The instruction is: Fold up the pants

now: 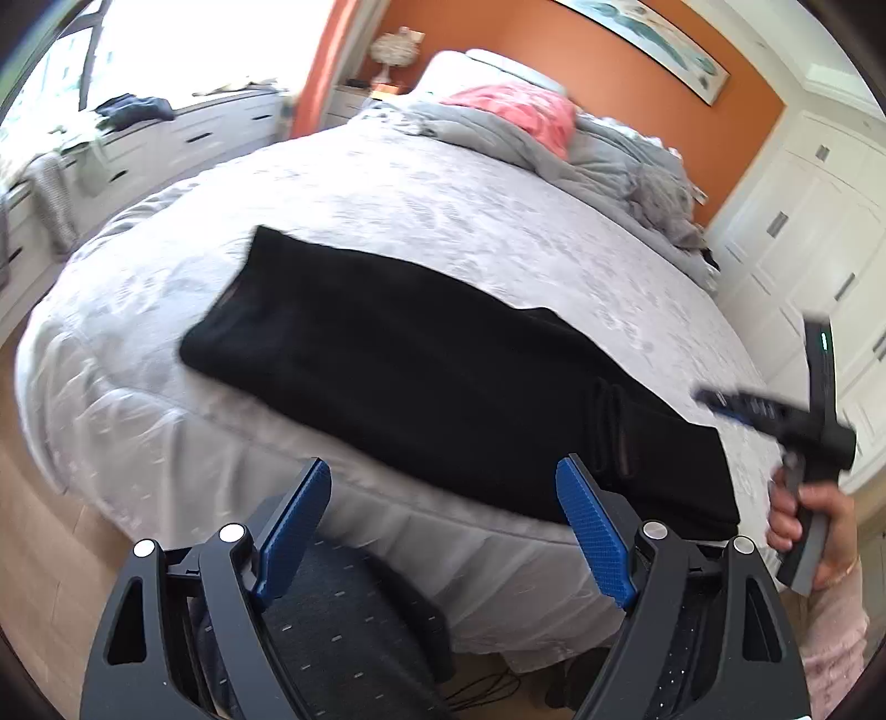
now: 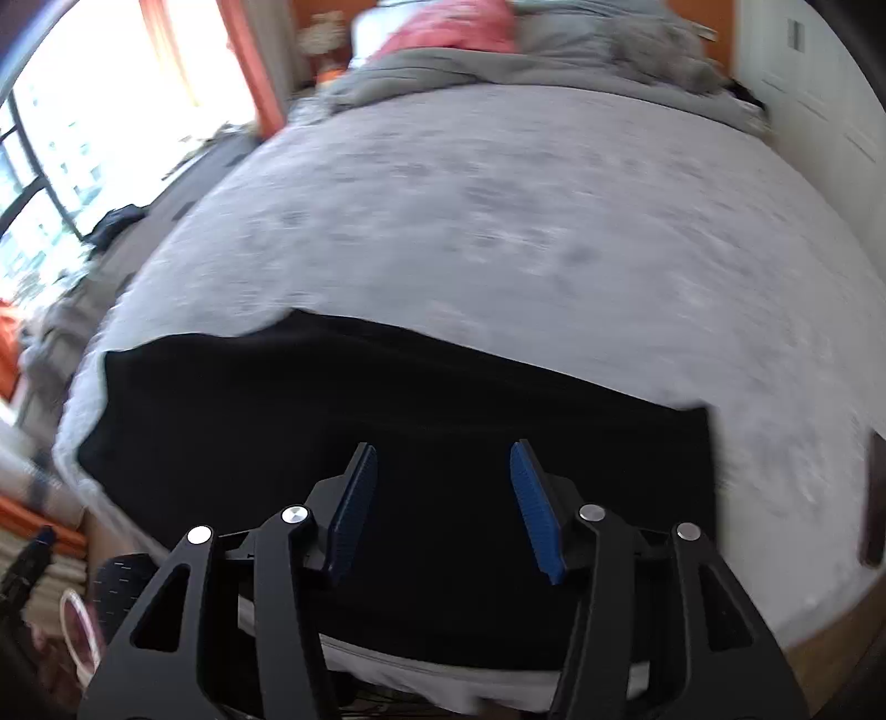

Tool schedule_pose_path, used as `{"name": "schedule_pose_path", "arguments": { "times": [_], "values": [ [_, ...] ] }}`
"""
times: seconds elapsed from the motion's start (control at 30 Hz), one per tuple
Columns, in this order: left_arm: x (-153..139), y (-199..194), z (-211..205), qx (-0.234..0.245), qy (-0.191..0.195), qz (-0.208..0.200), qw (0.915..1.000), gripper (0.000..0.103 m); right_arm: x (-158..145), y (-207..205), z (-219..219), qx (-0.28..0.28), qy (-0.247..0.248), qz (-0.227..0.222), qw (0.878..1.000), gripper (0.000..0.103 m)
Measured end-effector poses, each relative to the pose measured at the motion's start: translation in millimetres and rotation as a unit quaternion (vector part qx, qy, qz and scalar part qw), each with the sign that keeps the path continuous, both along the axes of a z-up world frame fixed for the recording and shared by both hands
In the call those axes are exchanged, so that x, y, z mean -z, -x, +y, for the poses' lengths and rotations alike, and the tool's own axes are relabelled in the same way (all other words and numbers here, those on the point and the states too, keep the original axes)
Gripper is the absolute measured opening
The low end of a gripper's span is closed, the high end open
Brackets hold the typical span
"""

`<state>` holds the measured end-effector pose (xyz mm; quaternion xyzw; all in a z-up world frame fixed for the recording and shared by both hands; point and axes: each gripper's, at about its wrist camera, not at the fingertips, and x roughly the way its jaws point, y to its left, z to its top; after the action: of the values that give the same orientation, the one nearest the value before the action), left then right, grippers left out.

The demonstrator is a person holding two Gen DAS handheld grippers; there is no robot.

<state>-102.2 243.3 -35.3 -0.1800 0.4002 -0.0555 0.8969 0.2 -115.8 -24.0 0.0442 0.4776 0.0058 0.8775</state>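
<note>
Here the black pants (image 1: 432, 376) lie flat in a long folded strip across the near part of the bed (image 1: 421, 194), just ahead of both grippers. In the left wrist view they stretch from ahead and to the left of the left gripper (image 1: 443, 509) down to its right side, one end reaching the mattress edge beside the gripper's right blue pad. That gripper stands wide, with nothing between its pads, and hangs over the bed's near edge, apart from the cloth.

In the right wrist view the pants (image 2: 387, 399) fill the space directly in front of and beneath the right gripper (image 2: 443, 498). Its jaws are parted to a middling width and nothing is pinched between them; whether the pads touch the fabric below cannot be told. The same gripper shows at the far right of the left wrist view (image 1: 714, 399), blurred, carried by a hand (image 1: 814, 531) in a pale sleeve.

Farther ahead of both grippers, at the head of the bed, sit a rumpled grey duvet (image 1: 609, 149) and a pink pillow (image 1: 526, 113). Beyond them is an orange wall (image 1: 554, 44), with white drawers (image 1: 183, 133) off to the left.
</note>
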Motion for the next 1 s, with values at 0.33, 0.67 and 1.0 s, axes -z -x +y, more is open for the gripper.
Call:
{"name": "schedule_pose_path", "arguments": {
  "times": [0.33, 0.67, 1.0],
  "values": [
    [-0.3, -37.8, -58.0, 0.065, 0.071, 0.030, 0.9949, 0.081, 73.1, 40.7, -97.1, 0.100, -0.032, 0.062, 0.992, 0.066],
    [0.2, -39.1, -71.0, 0.040, 0.055, 0.040, 0.9968, 0.081, 8.6, 41.9, -117.9, 0.069, -0.127, -0.011, 0.989, 0.018],
    [19.3, -48.7, -88.3, 0.019, 0.025, 0.069, 0.9972, 0.081, 12.3, 41.5, -107.0, 0.106, 0.035, -0.029, 0.993, 0.044]
  ]
}}
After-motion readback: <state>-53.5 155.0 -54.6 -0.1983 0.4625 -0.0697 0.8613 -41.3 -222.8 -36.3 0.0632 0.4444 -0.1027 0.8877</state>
